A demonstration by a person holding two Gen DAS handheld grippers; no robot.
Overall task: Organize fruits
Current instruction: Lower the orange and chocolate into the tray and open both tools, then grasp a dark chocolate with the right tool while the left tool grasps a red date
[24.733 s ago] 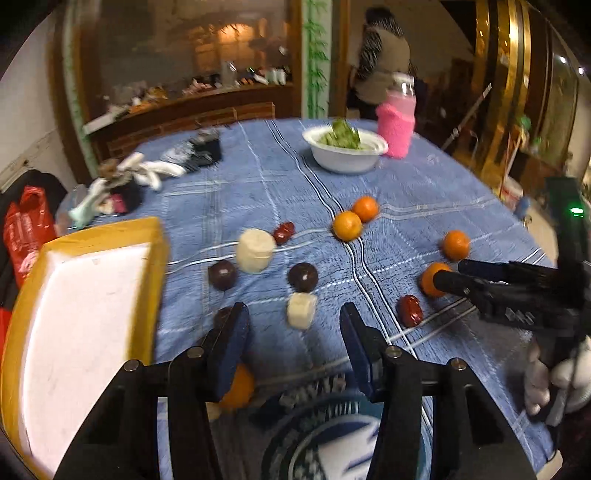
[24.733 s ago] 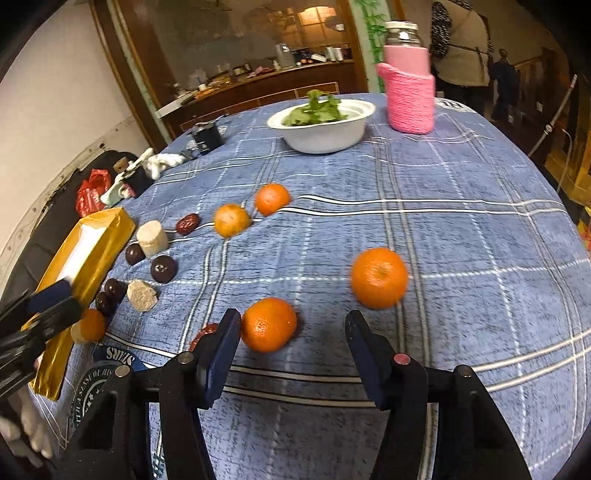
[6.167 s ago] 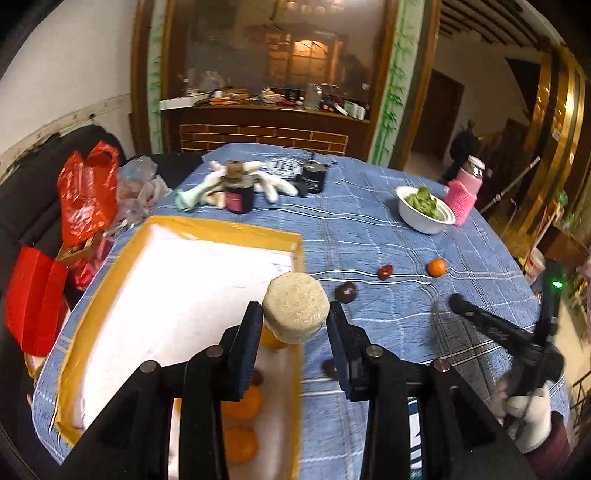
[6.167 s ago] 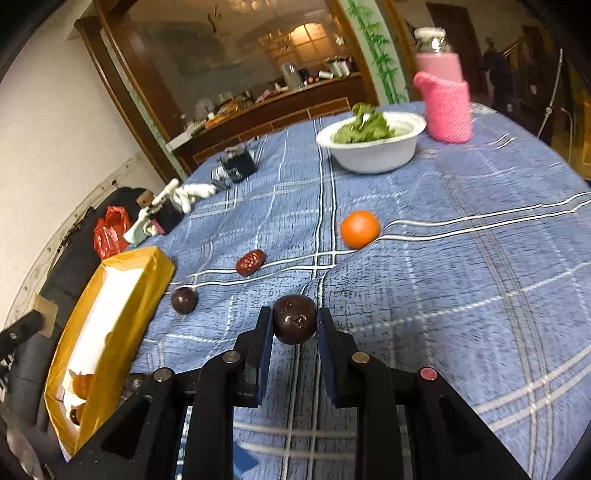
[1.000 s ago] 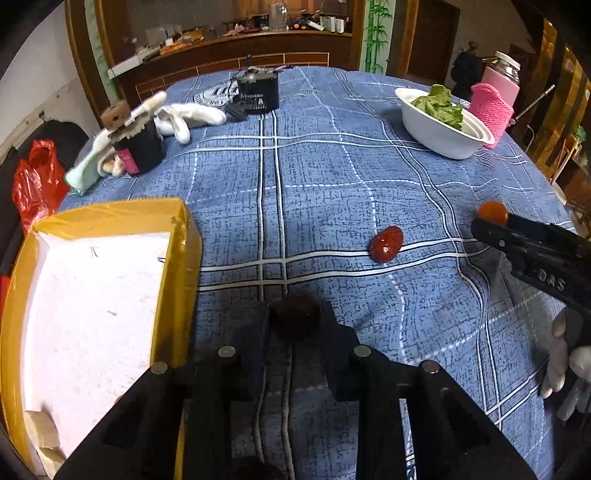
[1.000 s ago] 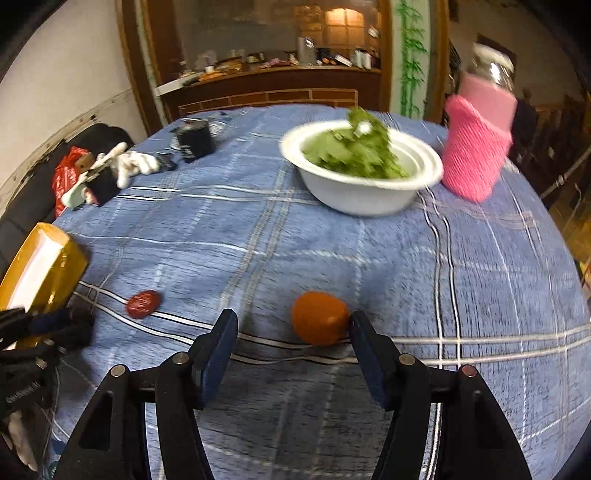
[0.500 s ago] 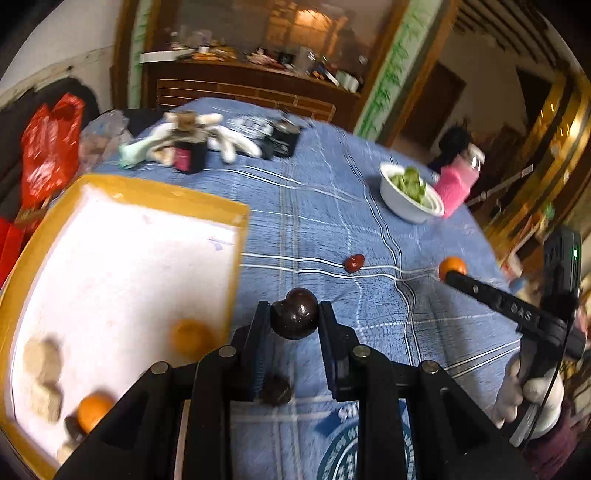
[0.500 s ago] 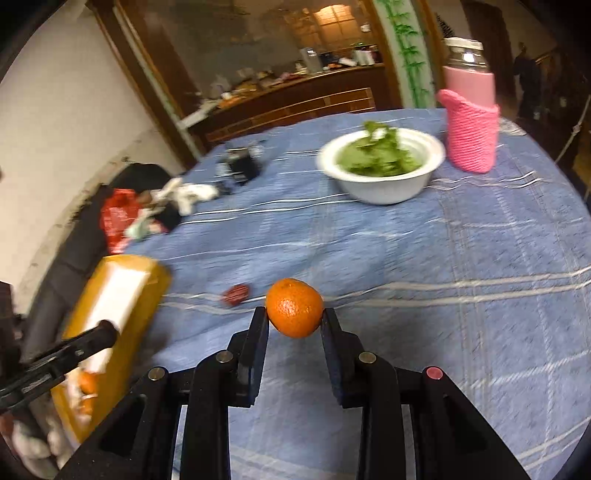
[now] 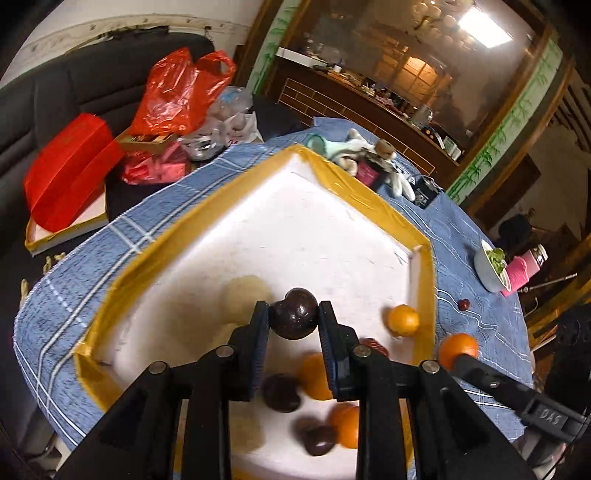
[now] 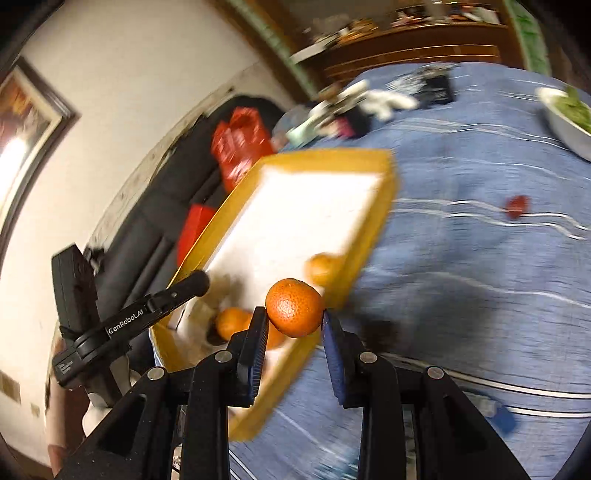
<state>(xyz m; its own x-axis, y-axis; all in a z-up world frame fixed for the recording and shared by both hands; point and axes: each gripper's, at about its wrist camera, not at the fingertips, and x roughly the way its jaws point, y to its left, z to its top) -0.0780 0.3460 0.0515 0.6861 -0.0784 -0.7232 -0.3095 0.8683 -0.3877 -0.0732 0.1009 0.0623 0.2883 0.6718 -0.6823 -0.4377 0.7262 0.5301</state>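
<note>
Dark fruit [image 9: 294, 314] pinched in left tool [image 9: 293, 325], orange [image 10: 294, 312] pinched in right tool [image 10: 294, 325]

We look across a round table under a blue checked cloth [image 9: 476, 236]. Beyond it, a dark wooden counter [image 9: 354, 99] crowded with small items, backed by a large glass panel in a wood frame with lamps glowing in it [image 9: 476, 22]. Green bamboo painted on the frame [image 9: 495, 147]. White plaster wall [image 10: 122, 92], framed picture [image 10: 26, 114] hung on it. Black sofa [image 9: 66, 88] along the wall, red plastic bags [image 9: 177, 92] piled on it.
</note>
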